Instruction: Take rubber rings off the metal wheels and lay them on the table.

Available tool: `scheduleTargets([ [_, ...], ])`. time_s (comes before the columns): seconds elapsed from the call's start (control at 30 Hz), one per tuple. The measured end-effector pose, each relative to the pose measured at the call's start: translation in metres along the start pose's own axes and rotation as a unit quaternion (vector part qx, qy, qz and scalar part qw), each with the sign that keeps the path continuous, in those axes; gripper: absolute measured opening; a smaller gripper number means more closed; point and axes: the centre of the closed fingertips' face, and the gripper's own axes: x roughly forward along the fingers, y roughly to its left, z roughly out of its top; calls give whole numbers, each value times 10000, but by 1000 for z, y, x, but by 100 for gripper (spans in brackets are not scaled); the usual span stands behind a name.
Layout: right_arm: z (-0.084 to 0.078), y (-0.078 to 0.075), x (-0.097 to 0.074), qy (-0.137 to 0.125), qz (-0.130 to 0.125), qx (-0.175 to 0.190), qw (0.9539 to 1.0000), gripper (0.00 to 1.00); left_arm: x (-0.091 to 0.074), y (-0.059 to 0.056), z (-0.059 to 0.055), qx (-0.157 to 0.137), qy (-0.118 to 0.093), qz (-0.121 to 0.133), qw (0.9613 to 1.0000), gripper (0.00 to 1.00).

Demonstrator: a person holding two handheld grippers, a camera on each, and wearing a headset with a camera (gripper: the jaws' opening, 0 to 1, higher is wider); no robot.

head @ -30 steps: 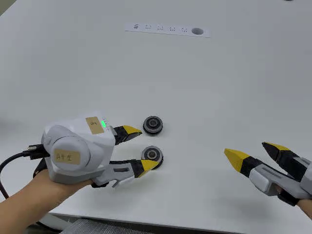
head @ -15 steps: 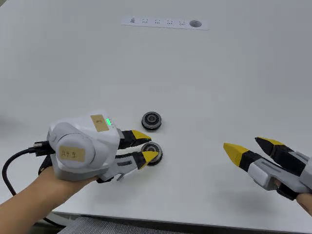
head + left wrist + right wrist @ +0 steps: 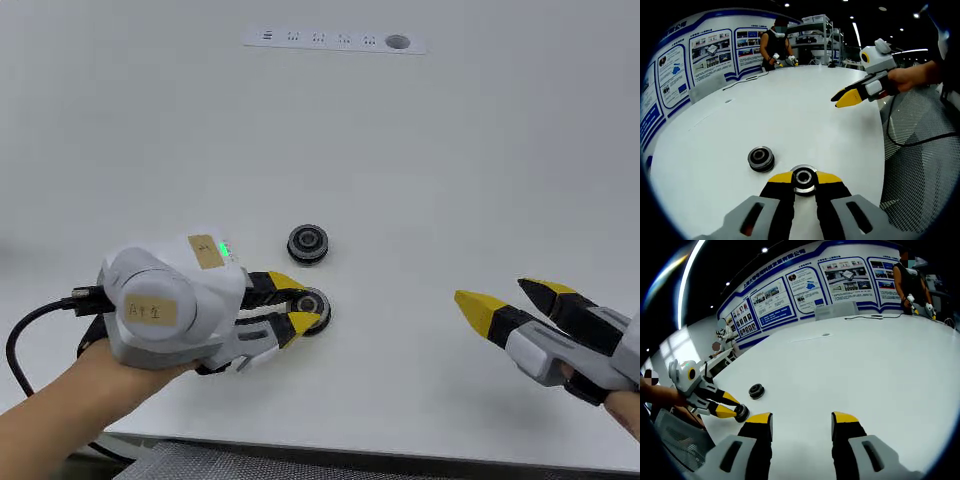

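Note:
Two small metal wheels with black rubber rings lie on the white table [image 3: 420, 170]. The far wheel [image 3: 308, 243] [image 3: 761, 158] [image 3: 756, 390] sits free. The near wheel [image 3: 314, 307] [image 3: 804, 179] [image 3: 742, 412] is pinched between the yellow-tipped jaws of my left gripper [image 3: 298, 301] [image 3: 804, 176], which is shut on it while it rests on the table. My right gripper [image 3: 497, 293] [image 3: 802, 418] hovers open and holds nothing, well to the right of both wheels; it also shows in the left gripper view [image 3: 847, 96].
A white power strip [image 3: 335, 40] lies flat at the far side of the table. The table's near edge [image 3: 400, 455] runs just below both grippers. A black cable [image 3: 30, 325] trails from the left gripper. People stand beyond the table's far end [image 3: 775, 42].
My left gripper has moved forward and narrowed its jaws from wide open onto the near wheel. The right gripper has stayed open in about the same place.

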Motion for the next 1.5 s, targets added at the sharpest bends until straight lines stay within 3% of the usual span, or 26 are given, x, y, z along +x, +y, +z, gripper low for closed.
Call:
scheduleTargets([
  [0.4,-3,12,4,87,178,21,9998,47,-1,0,1,-45,-8,-92,9999,15],
  [0.73,-4,45,11,161,714,247,9970,43,0,1,1,92,70,-70,9999,14],
  [1.03,-11,92,27,382,1532,482,9863,40,1,2,0,361,122,-146,9992,14],
  [1.1,-13,103,32,480,1765,654,9809,40,1,2,0,422,124,-167,9989,14],
  [1.23,-12,114,43,541,1898,729,9776,40,1,2,-1,459,108,-199,9987,14],
  [1.37,-18,124,52,786,2050,937,9711,36,1,2,0,470,101,-216,9986,13],
  [1.5,-23,126,58,921,2057,1136,9676,32,1,2,0,490,103,-244,9984,13],
])
